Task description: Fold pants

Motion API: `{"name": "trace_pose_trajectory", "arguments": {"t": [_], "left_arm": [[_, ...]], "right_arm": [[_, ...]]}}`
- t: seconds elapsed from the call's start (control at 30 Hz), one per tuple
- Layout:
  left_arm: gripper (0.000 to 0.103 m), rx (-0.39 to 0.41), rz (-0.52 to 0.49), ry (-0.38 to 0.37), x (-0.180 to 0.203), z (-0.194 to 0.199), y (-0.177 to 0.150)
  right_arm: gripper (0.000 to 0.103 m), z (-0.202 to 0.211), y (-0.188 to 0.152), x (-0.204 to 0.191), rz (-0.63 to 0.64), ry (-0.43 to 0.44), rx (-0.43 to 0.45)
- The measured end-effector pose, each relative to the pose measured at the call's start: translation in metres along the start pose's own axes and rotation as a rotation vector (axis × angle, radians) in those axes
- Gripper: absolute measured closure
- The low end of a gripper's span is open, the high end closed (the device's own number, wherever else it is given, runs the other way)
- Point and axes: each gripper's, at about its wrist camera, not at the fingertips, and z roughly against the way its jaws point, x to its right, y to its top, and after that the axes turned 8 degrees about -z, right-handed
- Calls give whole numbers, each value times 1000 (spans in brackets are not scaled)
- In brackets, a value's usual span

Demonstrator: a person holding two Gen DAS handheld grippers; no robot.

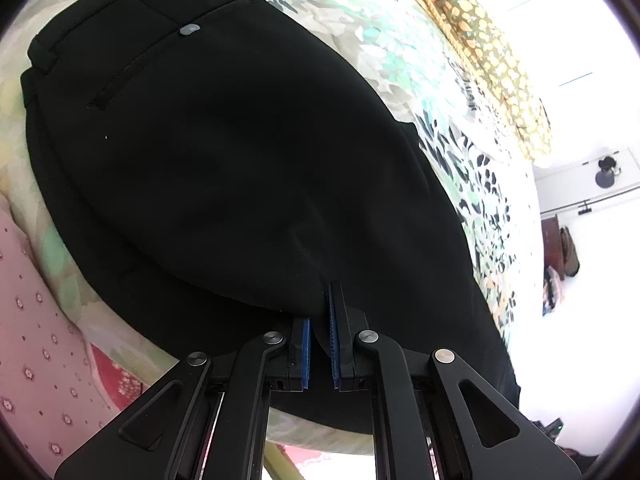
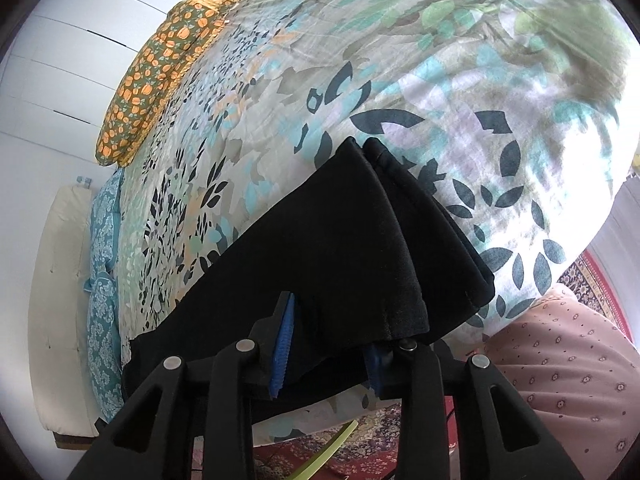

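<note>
one pair of smooth black woven pants [image 1: 224, 168] lies flat on the bed's leaf-printed bedspread [image 1: 400, 64] in teal, grey and dark blue, waistband and buttoned back pocket toward the far left. the left gripper [image 1: 320, 340], black with ribbed blue pads, is nearly closed, pinching a fold of the fabric's near edge. beyond, one long mustard pillow [image 1: 488, 64] with orange pumpkin print lies at the bed's far side by a white wall. the right gripper [image 2: 328, 344] stands wider, its fingers straddling the stacked hem ends [image 2: 420, 240], which drape between the pads.
</note>
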Motion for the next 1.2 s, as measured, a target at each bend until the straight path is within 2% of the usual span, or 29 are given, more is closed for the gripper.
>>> {"name": "trace_pose_trajectory", "arguments": {"t": [0.03,0.1,0.27,0.47,0.7,0.87,0.97,1.0,1.03,1.07,1.1,1.13,1.2], "left_arm": [[98,3,-11,4,0,2,-1],[99,9,-56,31,2,13,-4],[100,31,-88,27,6,39,-10],[100,-60,-52,82,-11,34,-18],[99,-86,-160,197,8,39,-23],[99,-127,-174,251,8,26,-20],[92,-137,-194,277,13,22,-20],[87,-140,-196,288,15,20,-20],[74,-150,-194,303,18,18,-20],[65,-161,-190,332,19,19,-21],[50,-159,-190,347,18,24,-22],[44,-150,-202,363,20,34,-24],[44,-131,-224,389,23,49,-25]], "right_arm": [[89,0,1,-1,8,-9,0],[90,3,1,-8,49,-39,5],[91,9,2,-16,120,-101,17],[91,3,4,-2,110,-164,10],[91,6,4,-3,118,-177,16],[91,-3,3,-4,120,-226,-10],[91,-5,3,-6,127,-249,-13],[87,-5,3,-5,122,-248,-16],[75,-3,3,-4,112,-250,-20],[67,1,5,-2,97,-234,-21],[47,8,7,0,84,-195,-12],[35,17,9,2,81,-171,7],[35,42,15,4,99,-200,83]]}}
